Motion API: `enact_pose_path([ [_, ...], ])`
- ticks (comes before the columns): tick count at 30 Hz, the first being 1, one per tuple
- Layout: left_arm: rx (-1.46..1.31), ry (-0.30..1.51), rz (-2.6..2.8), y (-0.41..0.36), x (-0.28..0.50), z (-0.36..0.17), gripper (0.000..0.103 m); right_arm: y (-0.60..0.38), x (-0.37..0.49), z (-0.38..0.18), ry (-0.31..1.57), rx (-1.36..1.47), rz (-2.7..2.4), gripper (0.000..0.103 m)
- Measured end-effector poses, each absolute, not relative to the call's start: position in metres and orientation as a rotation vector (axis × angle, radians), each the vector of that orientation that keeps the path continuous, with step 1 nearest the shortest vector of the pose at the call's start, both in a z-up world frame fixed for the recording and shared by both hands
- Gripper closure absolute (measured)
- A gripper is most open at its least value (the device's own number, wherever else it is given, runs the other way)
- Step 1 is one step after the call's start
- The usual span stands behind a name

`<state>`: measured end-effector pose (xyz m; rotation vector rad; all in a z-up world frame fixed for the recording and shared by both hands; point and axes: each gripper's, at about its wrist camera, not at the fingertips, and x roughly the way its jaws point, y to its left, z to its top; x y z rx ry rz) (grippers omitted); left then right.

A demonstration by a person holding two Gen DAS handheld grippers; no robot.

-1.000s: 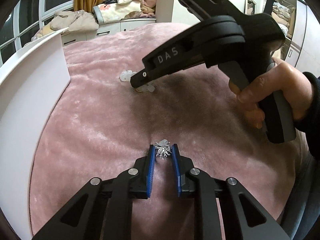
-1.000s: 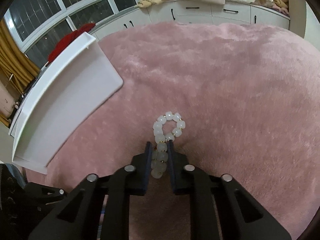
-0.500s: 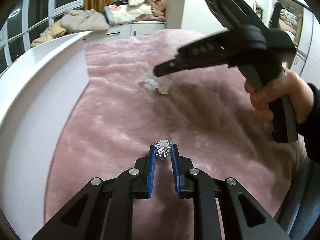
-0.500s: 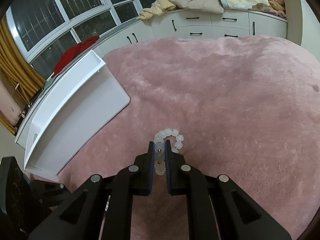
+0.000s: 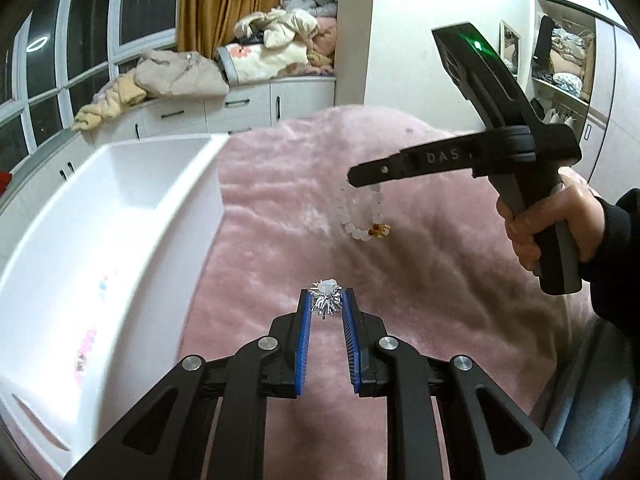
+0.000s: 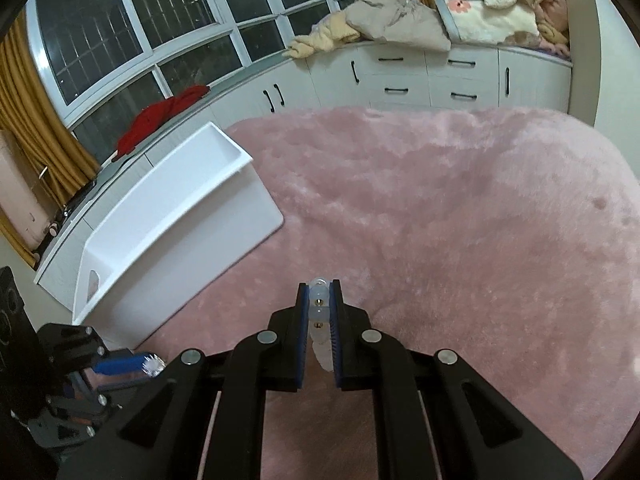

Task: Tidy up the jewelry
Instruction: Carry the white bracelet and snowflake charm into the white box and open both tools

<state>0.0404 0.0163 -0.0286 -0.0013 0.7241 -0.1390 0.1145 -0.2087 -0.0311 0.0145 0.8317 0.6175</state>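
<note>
- The left tongs [image 5: 326, 300] are pinched on a small silver spiky brooch [image 5: 326, 302] with a pale stone at its top; it sits between the blue pads [image 5: 305, 322] at their very tips, above the pink plush blanket [image 5: 280, 208].
- The right tongs [image 6: 319, 294] are clamped narrow on a white beaded bracelet [image 6: 319, 312]; pale beads with small gold spacers fill the gap between the pads, and the string trails down behind them.
- In the left wrist view the right tongs [image 5: 354, 176] are held off the blanket by the person's right hand [image 5: 552, 220], with the bracelet [image 5: 360, 216] hanging from the tips as a loop (an amber-coloured charm at its lowest point, clear of the blanket as far as can be told).
- A white plastic tray [image 5: 132, 216] lies at the left on the blanket; faint pink and coloured specks show inside, too blurred to name.
- In the right wrist view the same tray [image 6: 168, 216] is well apart from the bracelet, to the left, with a handle slot in its near end wall.
- The left tongs show at the lower left of the right wrist view, a bit of the silver brooch [image 6: 152, 366] visible at a blue pad.
- White drawers [image 6: 420, 76] with heaped clothes [image 6: 392, 20] stand beyond the blanket.
</note>
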Motion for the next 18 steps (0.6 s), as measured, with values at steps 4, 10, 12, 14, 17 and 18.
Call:
enact_pose_path([
  [4,0.011,0.699,-0.127,0.027,0.025,-0.011,0.083,-0.210,0.109,-0.016,0.808,0.033,0.619,0.092],
  [10,-0.041,0.672,-0.132,0.044,0.000,0.015,0.083,-0.203,0.100,0.007,0.774,0.018,0.622,0.092],
  [12,-0.033,0.660,-0.126,0.048,-0.005,0.023,0.083,-0.198,0.097,0.014,0.767,0.001,0.628,0.092],
  [14,-0.034,0.648,-0.118,0.053,-0.010,0.030,0.082,-0.193,0.094,0.021,0.755,-0.011,0.635,0.092],
  [17,-0.038,0.637,-0.094,0.065,-0.013,0.038,0.082,-0.184,0.091,0.033,0.738,-0.028,0.650,0.092],
  [18,-0.036,0.639,-0.084,0.068,-0.015,0.040,0.082,-0.181,0.090,0.036,0.733,-0.034,0.655,0.092],
])
